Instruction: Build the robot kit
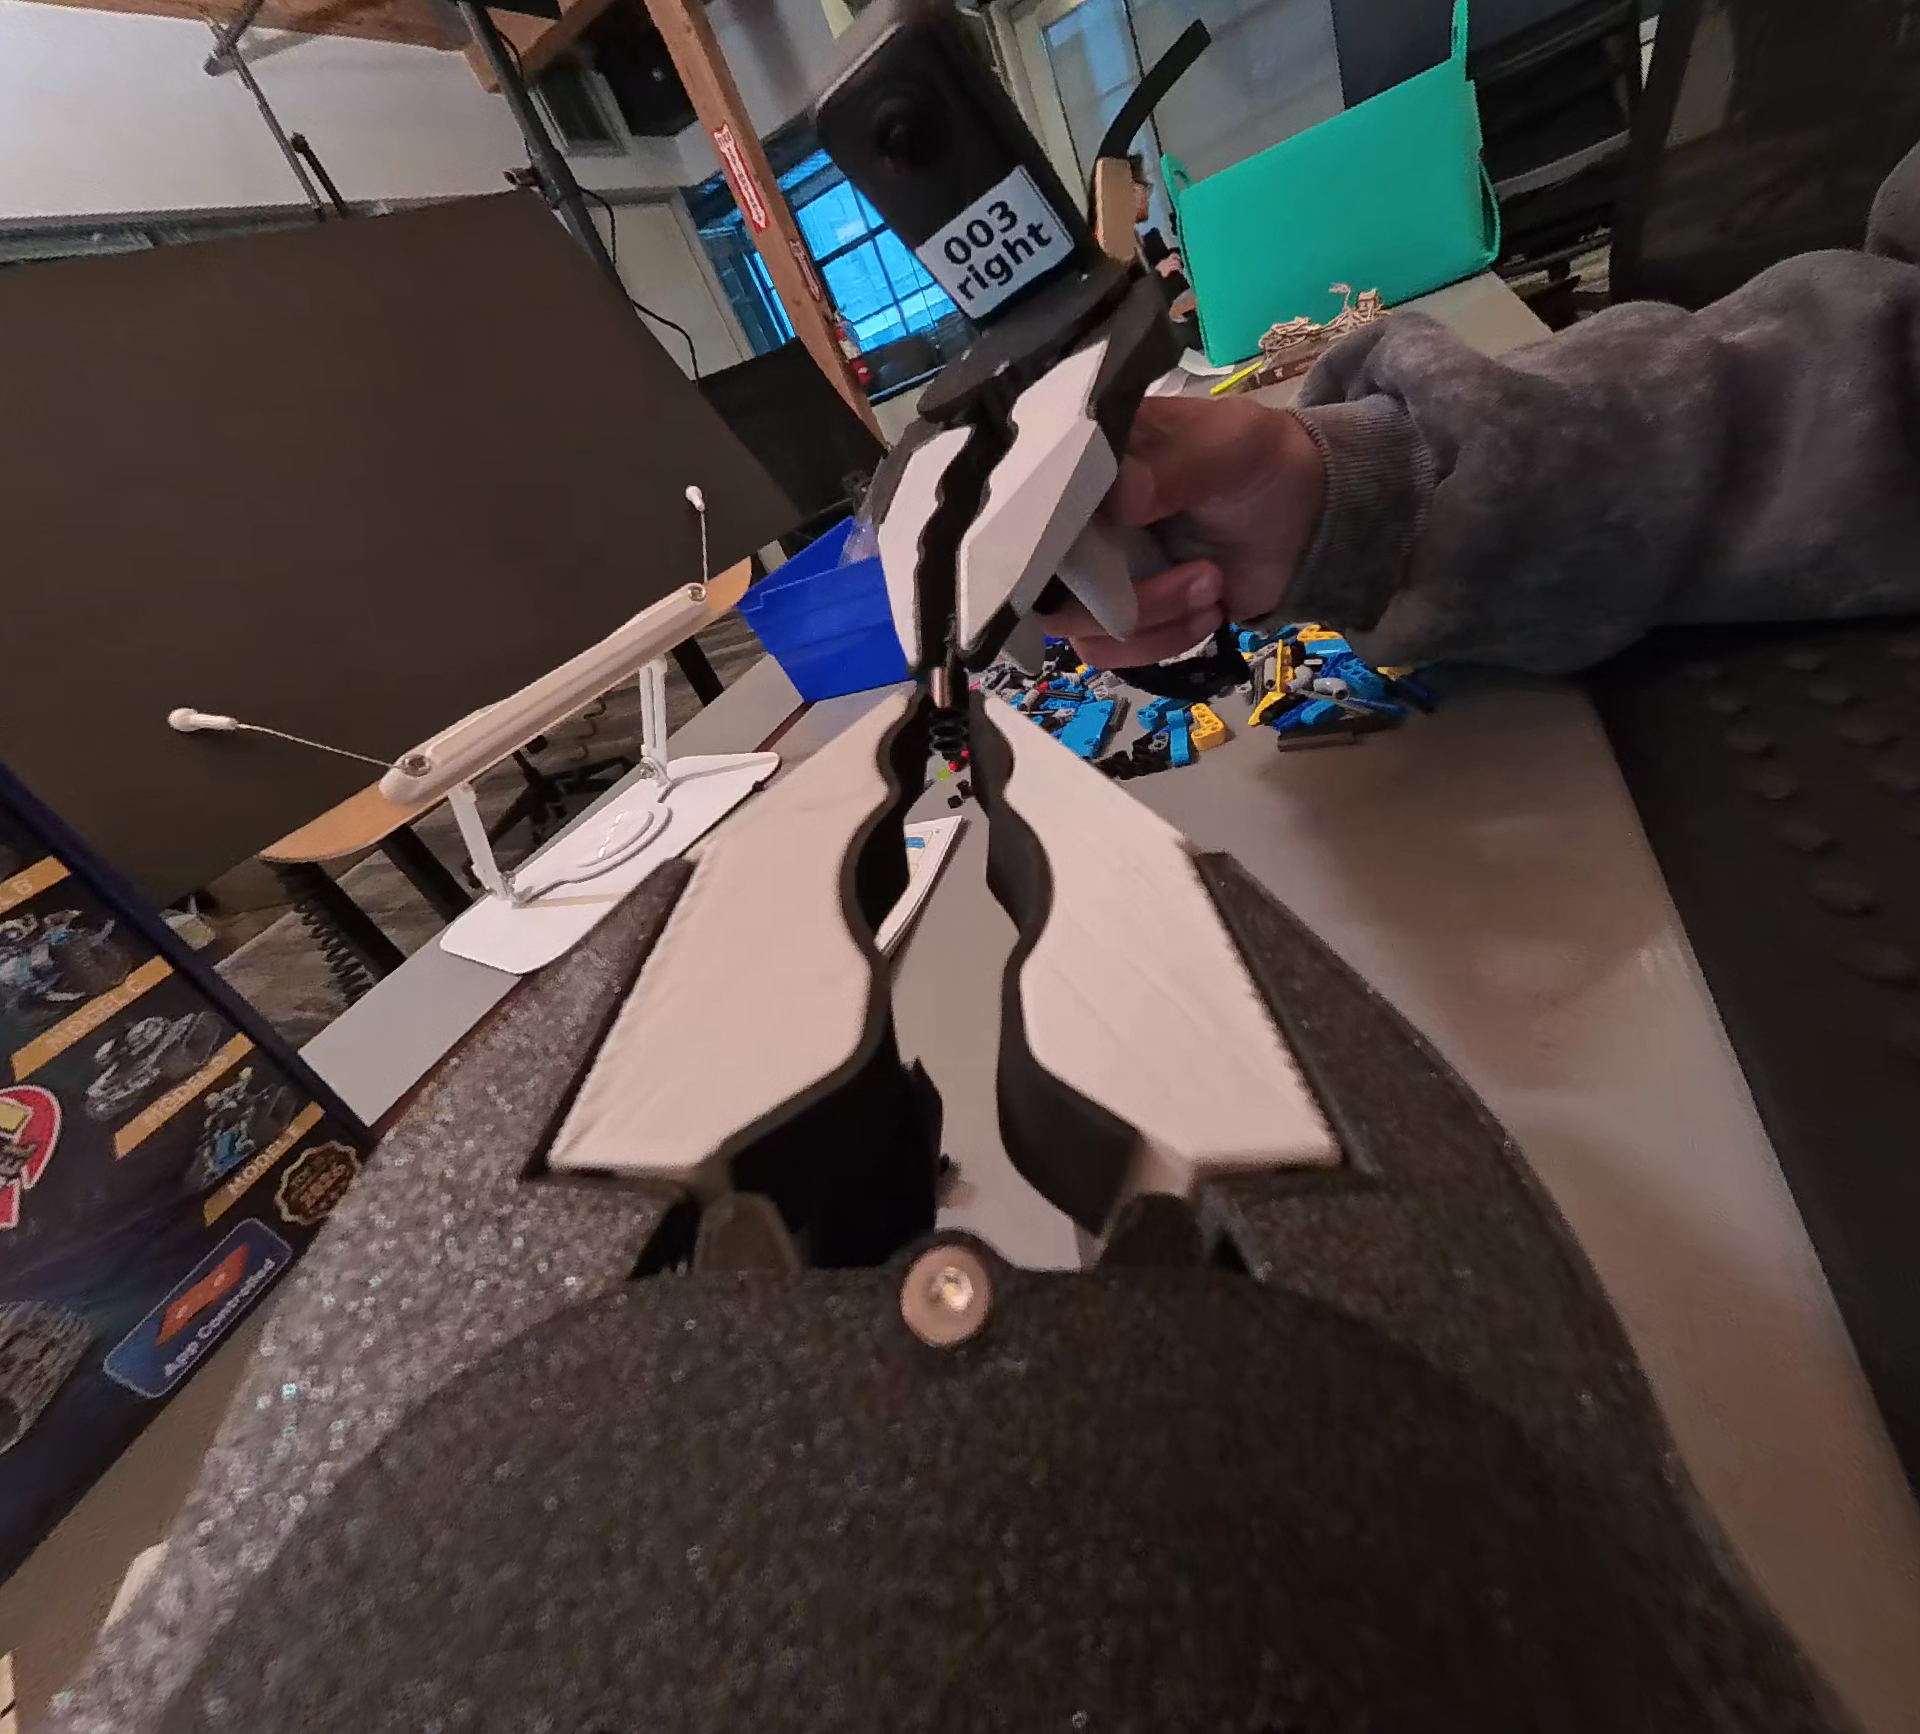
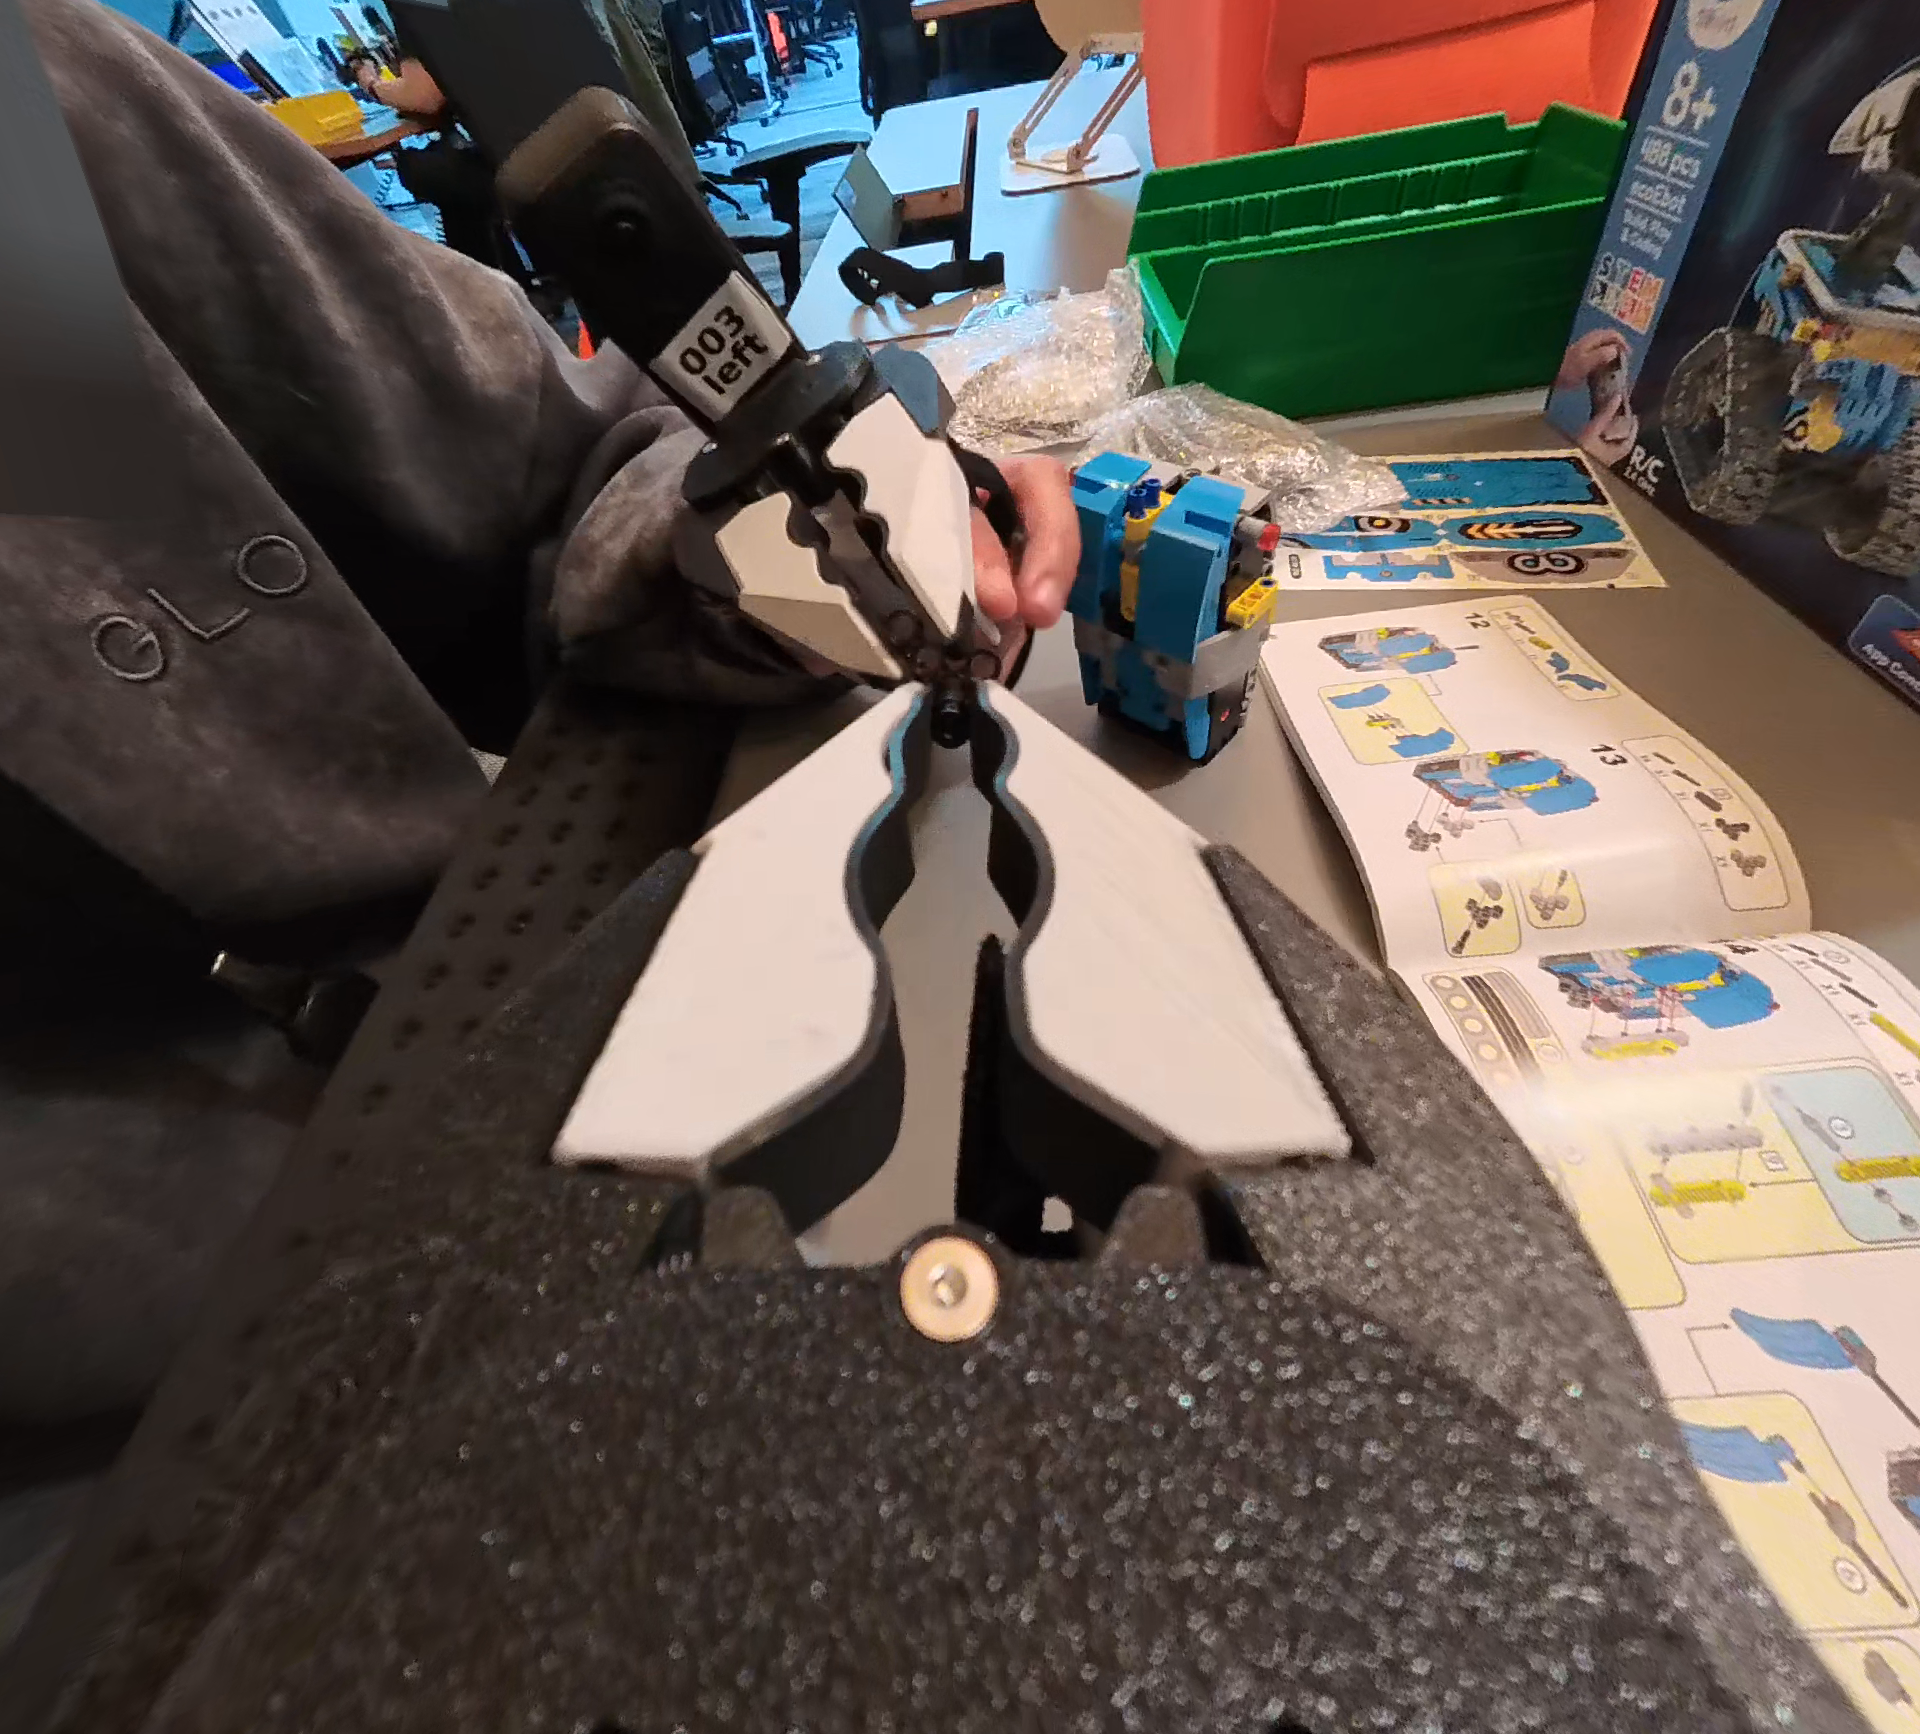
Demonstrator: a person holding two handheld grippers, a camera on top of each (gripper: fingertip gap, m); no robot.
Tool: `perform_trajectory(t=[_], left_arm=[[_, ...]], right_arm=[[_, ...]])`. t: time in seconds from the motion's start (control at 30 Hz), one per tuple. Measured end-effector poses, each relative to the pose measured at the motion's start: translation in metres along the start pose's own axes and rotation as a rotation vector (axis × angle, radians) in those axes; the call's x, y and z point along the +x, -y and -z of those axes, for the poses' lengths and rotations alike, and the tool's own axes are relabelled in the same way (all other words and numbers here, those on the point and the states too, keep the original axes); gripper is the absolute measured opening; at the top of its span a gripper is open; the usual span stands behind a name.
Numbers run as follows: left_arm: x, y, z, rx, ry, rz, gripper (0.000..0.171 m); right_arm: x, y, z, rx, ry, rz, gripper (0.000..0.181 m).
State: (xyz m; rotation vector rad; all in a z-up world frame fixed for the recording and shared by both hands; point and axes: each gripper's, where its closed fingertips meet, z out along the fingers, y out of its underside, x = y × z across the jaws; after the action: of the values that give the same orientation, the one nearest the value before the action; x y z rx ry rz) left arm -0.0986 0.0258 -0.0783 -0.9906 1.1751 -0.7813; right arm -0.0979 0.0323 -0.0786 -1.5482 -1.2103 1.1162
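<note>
My left gripper (image 1: 945, 710) is shut on a small black beam with round holes (image 1: 943, 737). It also shows in the right wrist view (image 2: 940, 661), with the beam (image 2: 935, 645) at its tips. My right gripper (image 2: 951, 705) is shut on a small black pin (image 2: 951, 726), which points at the beam's holes. In the left wrist view the right gripper (image 1: 940, 650) comes down from above, and the pin (image 1: 938, 679) touches or nearly touches the beam. Both grippers meet tip to tip above the grey table (image 1: 1351, 905).
A pile of blue, yellow and black bricks (image 1: 1195, 713) lies behind, by a blue bin (image 1: 821, 635) and a white stand (image 1: 582, 801). A part-built blue model (image 2: 1164, 604), an open instruction booklet (image 2: 1558, 853), a green bin (image 2: 1371, 282) and the kit box (image 2: 1766, 282) are to the right. Less than 4 cm separates the two grippers' tips.
</note>
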Motion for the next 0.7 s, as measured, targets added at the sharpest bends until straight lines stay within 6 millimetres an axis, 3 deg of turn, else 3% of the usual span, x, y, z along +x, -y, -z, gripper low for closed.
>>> perform_trajectory(t=[0.3,0.47,0.57,0.63,0.7], left_arm=[[0.004,-0.002,0.000,-0.008,-0.055,0.114,0.006],[0.007,0.011,0.000,0.054,-0.078,0.153,0.006],[-0.001,0.008,0.003,0.035,-0.046,0.148,0.006],[0.004,-0.003,0.000,-0.039,-0.083,0.182,0.006],[0.025,-0.039,-0.007,-0.241,-0.174,0.204,0.006]], right_arm=[[-0.002,-0.009,-0.003,-0.064,-0.012,0.040,0.006],[-0.007,-0.023,-0.025,-0.124,-0.023,0.101,0.006],[0.002,-0.021,-0.013,-0.107,-0.026,0.045,0.006],[0.007,-0.028,-0.003,-0.131,-0.006,-0.011,0.006],[0.017,-0.050,0.005,-0.241,-0.026,-0.060,0.006]])
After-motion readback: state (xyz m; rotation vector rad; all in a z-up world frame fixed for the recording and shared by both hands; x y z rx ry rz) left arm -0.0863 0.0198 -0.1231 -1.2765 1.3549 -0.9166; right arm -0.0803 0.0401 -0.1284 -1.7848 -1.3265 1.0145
